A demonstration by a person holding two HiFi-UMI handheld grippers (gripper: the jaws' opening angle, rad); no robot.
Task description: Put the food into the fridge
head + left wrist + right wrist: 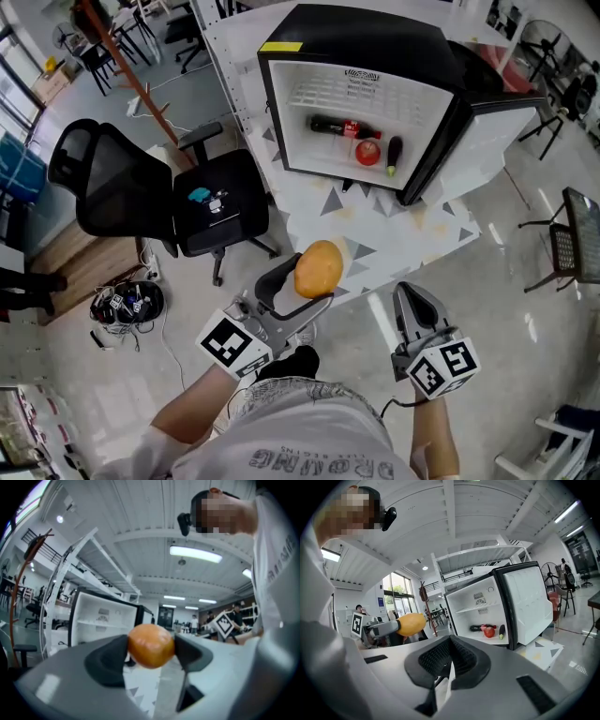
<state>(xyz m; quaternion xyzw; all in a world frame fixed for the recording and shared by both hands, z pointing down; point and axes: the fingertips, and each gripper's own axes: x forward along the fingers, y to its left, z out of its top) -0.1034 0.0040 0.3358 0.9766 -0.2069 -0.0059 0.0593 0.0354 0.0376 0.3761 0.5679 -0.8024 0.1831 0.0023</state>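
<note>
Mango [319,269]: smooth, orange-yellow skin, oval from above and rounder end-on; it is hanging in the air above the patterned floor, in front of the open fridge and well apart from it.
Left gripper [302,292]: its jaws are standing wide and pressing on the mango from both sides, holding it clear of everything else.
Right gripper [412,305]: its jaws are sitting closed together with nothing between them, just beside the left one.
Fridge [441,66]: black, door swinging open to the right, white inside; a dark bottle [345,127], a round red fruit [367,152] and an eggplant [394,155] are lying on its bottom shelf.
Writing: the bottle is wearing a red label and the fridge a yellow sticker [281,46] at its top corner, both too small to read; the print on the back wall inside is also too small.
</note>
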